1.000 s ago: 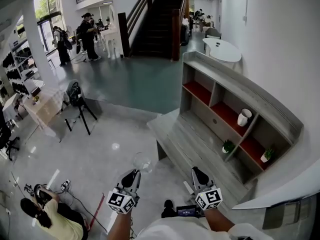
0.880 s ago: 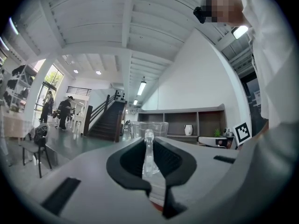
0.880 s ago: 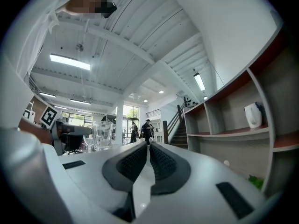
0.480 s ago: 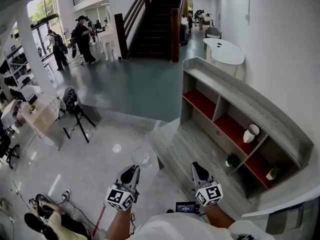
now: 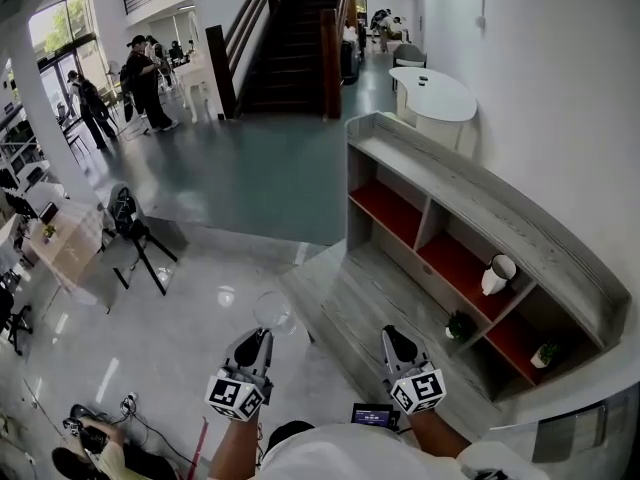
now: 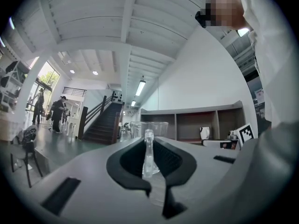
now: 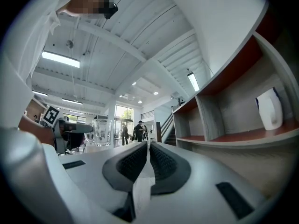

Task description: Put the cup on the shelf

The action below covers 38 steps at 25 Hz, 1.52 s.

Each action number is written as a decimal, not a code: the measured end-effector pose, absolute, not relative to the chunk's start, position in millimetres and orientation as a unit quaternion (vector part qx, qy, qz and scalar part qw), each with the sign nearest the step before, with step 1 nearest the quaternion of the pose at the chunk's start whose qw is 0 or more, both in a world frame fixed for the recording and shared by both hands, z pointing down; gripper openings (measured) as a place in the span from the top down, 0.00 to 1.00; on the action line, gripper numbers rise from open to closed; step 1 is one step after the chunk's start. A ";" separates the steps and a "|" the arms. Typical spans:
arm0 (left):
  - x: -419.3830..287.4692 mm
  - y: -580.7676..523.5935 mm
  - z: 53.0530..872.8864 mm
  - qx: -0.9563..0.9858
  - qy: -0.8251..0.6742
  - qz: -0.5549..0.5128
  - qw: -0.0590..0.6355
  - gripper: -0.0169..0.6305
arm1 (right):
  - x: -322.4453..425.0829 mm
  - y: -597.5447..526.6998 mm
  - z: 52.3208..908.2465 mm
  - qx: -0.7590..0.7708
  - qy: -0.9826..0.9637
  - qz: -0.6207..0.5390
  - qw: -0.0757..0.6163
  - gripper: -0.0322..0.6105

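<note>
at the lower middle of the head view, the left gripper (image 5: 256, 340) holds a clear glass cup (image 5: 272, 312) out in front of the person. the left gripper view shows its jaws nearly closed, pinching a clear upright strip on the near side of the cup, with the bowl of the cup standing upright just beyond the jaw tips. the cup hangs over the pale glossy floor (image 5: 190, 318), just left of the low front ledge (image 5: 360, 303) of the shelf unit (image 5: 480, 203) and not touching it.

the right gripper (image 5: 394, 338) is held beside the left one, over the ledge. the right gripper view shows its ribbed pads pressed together with nothing between them.

the shelf unit is grey wood with red-floored compartments and runs along the white wall at the right. one middle compartment holds a white vase (image 5: 497, 274). a small potted plant (image 5: 460, 325) stands in the compartment below it, and a second potted plant (image 5: 543, 353) stands in the next compartment towards the near end. the other compartments in sight hold nothing.

beyond the far end of the shelf unit are a round white table (image 5: 432, 90) and a dark staircase (image 5: 290, 38). people (image 5: 140, 78) stand at the far left.
</note>
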<state>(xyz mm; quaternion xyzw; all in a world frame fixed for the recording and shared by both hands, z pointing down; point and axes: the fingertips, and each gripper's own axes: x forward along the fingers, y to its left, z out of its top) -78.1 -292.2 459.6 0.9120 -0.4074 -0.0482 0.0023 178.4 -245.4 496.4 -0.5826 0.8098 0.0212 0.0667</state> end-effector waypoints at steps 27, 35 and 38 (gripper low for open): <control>-70.9 -488.9 474.3 0.939 -0.337 -0.061 0.027 0.91 | 195.1 -384.0 510.1 -0.674 0.738 0.019 0.042 0.88; -68.2 -566.8 471.6 0.955 -0.289 -0.058 0.034 0.91 | 188.1 -426.3 496.1 -0.716 0.697 0.021 0.043 0.88; -58.0 -590.3 469.1 0.963 -0.262 -0.056 0.032 0.91 | 189.5 -429.7 492.3 -0.739 0.672 0.024 0.041 0.88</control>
